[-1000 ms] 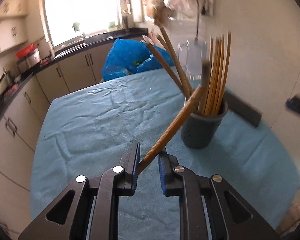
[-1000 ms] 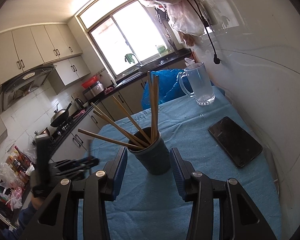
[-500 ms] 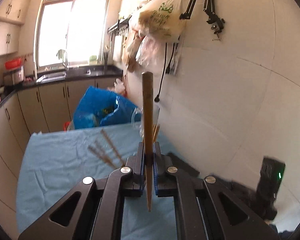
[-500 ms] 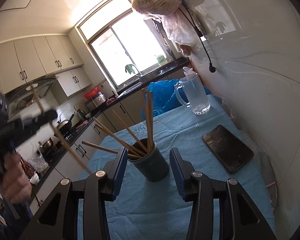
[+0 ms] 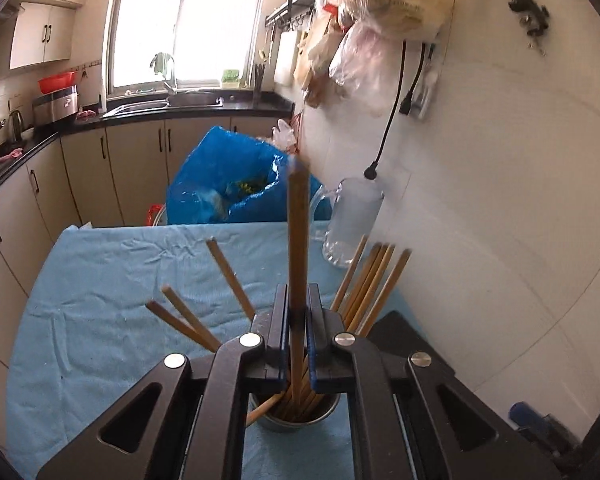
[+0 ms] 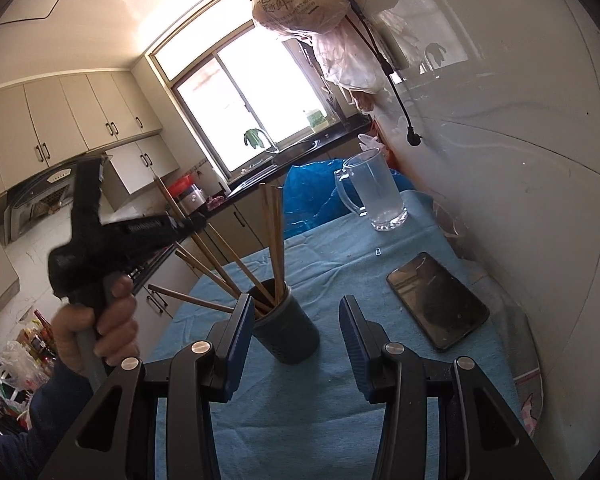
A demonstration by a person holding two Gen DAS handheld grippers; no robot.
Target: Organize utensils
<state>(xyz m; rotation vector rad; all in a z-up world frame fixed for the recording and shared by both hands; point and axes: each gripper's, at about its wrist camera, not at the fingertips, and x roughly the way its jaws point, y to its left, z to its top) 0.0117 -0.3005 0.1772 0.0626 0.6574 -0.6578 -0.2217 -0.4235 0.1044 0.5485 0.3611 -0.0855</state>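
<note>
My left gripper (image 5: 298,320) is shut on a wooden chopstick (image 5: 298,232) that stands upright, its lower end down in the grey holder cup (image 5: 296,420) right below the jaws. Several more chopsticks (image 5: 372,280) fan out of the cup. In the right wrist view the same cup (image 6: 286,328) stands on the blue cloth between my open right gripper's (image 6: 296,336) fingers, a little ahead of them. The left gripper (image 6: 198,222) shows there above and left of the cup, held by a hand.
A blue cloth (image 6: 340,420) covers the table. A black phone (image 6: 438,300) lies right of the cup. A glass mug (image 6: 374,196) stands at the far end by the wall, with a blue plastic bag (image 5: 228,184) behind it. The wall is close on the right.
My left gripper has carried the chopstick up and over the cup and lowered it, so its lower end now sits in the cup. The right gripper stays open by the cup.
</note>
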